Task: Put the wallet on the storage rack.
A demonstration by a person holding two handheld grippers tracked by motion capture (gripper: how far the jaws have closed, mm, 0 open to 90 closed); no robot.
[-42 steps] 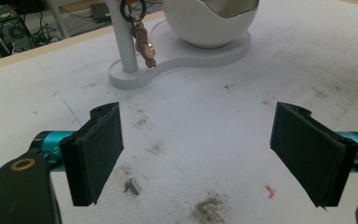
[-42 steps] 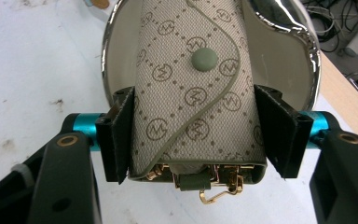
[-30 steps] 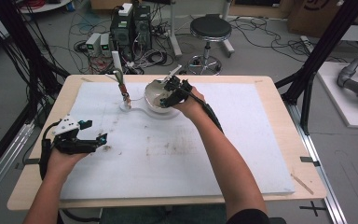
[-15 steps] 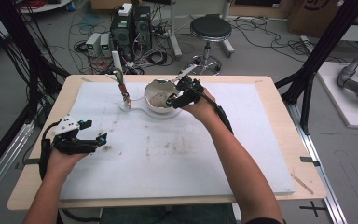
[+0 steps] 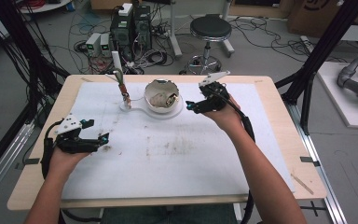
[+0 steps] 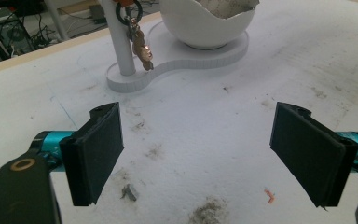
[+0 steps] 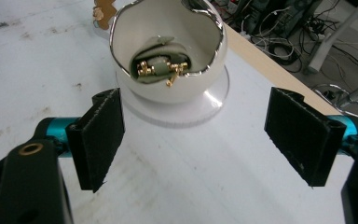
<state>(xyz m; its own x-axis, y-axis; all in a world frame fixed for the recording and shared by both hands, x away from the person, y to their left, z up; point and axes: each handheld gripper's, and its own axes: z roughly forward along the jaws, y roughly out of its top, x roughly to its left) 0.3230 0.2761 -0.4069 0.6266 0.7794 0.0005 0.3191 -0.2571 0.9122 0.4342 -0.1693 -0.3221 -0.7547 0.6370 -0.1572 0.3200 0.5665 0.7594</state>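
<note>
A white egg-shaped bowl (image 5: 161, 95) stands on a white base (image 5: 142, 108). In the right gripper view the bowl (image 7: 168, 51) holds a greenish item with small gold pieces (image 7: 161, 67). A thin post (image 5: 118, 70) on the same base carries a ring with a copper-coloured charm (image 6: 140, 46). My right gripper (image 5: 190, 106) hovers just right of the bowl; its jaws (image 7: 198, 140) have just been opening and nothing is between them. My left gripper (image 5: 103, 142) rests low at the mat's left, open and empty (image 6: 205, 154).
A stained white mat (image 5: 182, 149) covers the wooden table (image 5: 279, 93). Behind the table are a stool (image 5: 209, 28), computer boxes (image 5: 130, 23) and cables on the floor. Black frame posts (image 5: 317, 60) stand at both sides.
The right gripper has pulled away from the bowl to the right and a little up, and its jaws have opened wide. The left gripper has stayed put.
</note>
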